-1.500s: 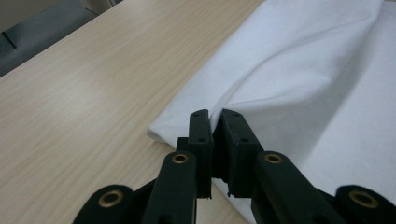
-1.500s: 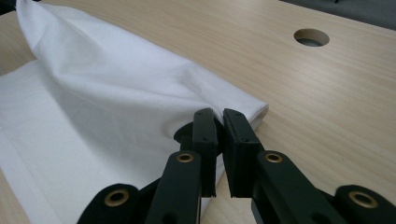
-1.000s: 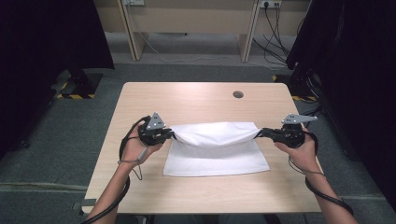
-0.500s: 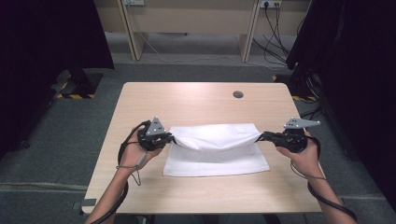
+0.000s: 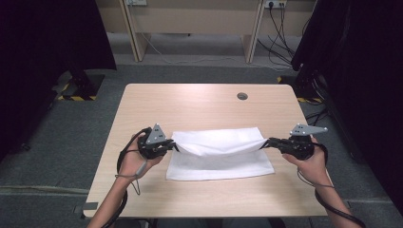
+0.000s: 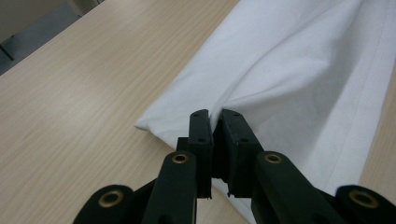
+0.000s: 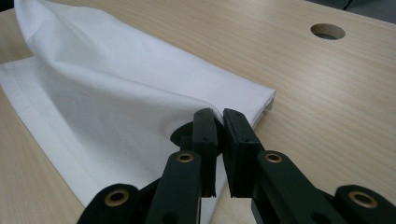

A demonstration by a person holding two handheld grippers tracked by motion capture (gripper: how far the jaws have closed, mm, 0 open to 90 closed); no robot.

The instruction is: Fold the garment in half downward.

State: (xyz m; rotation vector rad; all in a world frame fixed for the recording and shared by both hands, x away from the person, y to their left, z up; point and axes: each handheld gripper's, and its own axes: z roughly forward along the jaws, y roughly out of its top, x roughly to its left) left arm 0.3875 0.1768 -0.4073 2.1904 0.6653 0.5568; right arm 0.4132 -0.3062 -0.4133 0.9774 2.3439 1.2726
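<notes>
Barely anything has shifted since a second ago: both hands sit about where they were, the right one maybe a touch further out, and the lifted fold looks pulled a bit tauter.

Biggest thing first: the bench [image 5: 199, 102] is bare wood apart from a cable hole [image 5: 242, 96] toward its far side. The white cloth [image 5: 218, 164] lies on the near half, bottom layer flat, while the top layer's far edge is picked up at both ends and sags between them.

The left claw [image 5: 173, 145] is clamped shut on the cloth's left corner; in the left gripper view you can see fabric bunching right into the pinch [image 6: 215, 116]. The right claw [image 5: 266, 141] is closed on the opposite corner the same way [image 7: 219, 116].

My guess is this is a fold toward the near edge. To do it well I'd keep both ends level and evenly taut, bring them over together, line the raised edge up with the near hem, then lower before letting go so the layer underneath doesn't drag or wrinkle.
</notes>
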